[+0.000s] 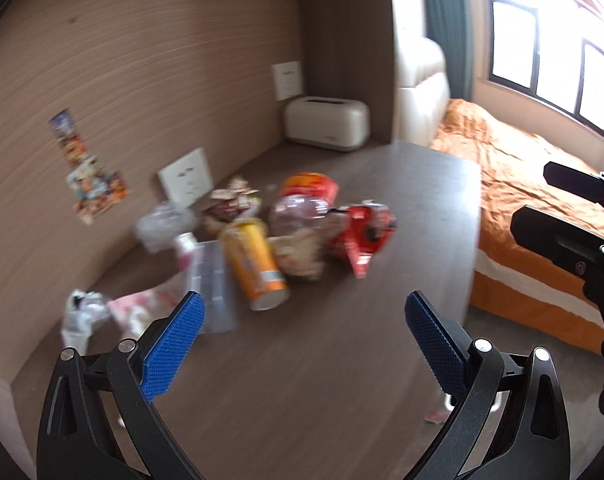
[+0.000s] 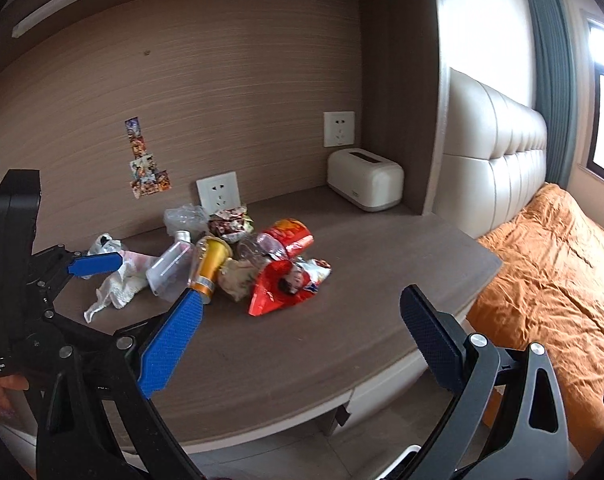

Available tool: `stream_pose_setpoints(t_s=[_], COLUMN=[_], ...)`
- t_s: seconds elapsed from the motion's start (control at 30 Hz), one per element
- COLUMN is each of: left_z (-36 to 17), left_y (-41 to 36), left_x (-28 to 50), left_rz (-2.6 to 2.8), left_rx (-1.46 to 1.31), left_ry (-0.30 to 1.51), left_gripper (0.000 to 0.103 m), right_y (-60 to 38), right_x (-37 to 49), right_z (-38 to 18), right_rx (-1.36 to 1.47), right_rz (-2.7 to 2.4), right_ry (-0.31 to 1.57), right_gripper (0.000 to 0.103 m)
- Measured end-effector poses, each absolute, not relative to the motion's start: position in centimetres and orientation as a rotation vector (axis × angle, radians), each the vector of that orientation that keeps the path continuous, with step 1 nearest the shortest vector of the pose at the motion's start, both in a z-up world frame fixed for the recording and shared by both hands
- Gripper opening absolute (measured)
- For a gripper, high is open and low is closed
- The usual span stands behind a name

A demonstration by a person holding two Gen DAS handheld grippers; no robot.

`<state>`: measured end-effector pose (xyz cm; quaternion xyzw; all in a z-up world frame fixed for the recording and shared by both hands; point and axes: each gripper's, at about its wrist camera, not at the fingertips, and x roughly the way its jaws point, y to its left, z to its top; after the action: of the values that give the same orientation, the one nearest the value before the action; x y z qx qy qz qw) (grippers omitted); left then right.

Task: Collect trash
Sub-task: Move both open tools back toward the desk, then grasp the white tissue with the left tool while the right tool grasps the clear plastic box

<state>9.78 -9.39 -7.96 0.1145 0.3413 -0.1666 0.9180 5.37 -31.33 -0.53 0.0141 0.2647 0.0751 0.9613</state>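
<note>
On the brown desk (image 2: 341, 280), crumpled wrappers (image 2: 286, 280) and an orange can (image 2: 210, 268) lie heaped; both grippers' jaws gape empty.

The front half of the bench (image 2: 341, 344) lies bare right up to its front edge, giving open passage toward the trash heap (image 2: 238, 264) in the middle. Behind the heap the back wall (image 2: 222, 80) closes things off. The toaster (image 2: 365, 179) fills the back right corner. The left gripper (image 2: 98, 264) hangs over the heap's left side.
</note>
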Motion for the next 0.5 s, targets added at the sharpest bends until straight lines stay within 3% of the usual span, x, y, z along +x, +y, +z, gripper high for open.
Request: stream_pose_setpoints(t_s=[0.5], left_z=[-11.4], left_y=[3.2], left_x=[14.7], left_rz=[-0.132], left_rx=[0.202], left_ry=[0.763], left_gripper=[0.098], right_y=[-20.1], right_x=[12.3], right_z=[-2.4], right_rx=[0.011], right_rz=[0.338], right_ry=[0.575], right_gripper=[0.099])
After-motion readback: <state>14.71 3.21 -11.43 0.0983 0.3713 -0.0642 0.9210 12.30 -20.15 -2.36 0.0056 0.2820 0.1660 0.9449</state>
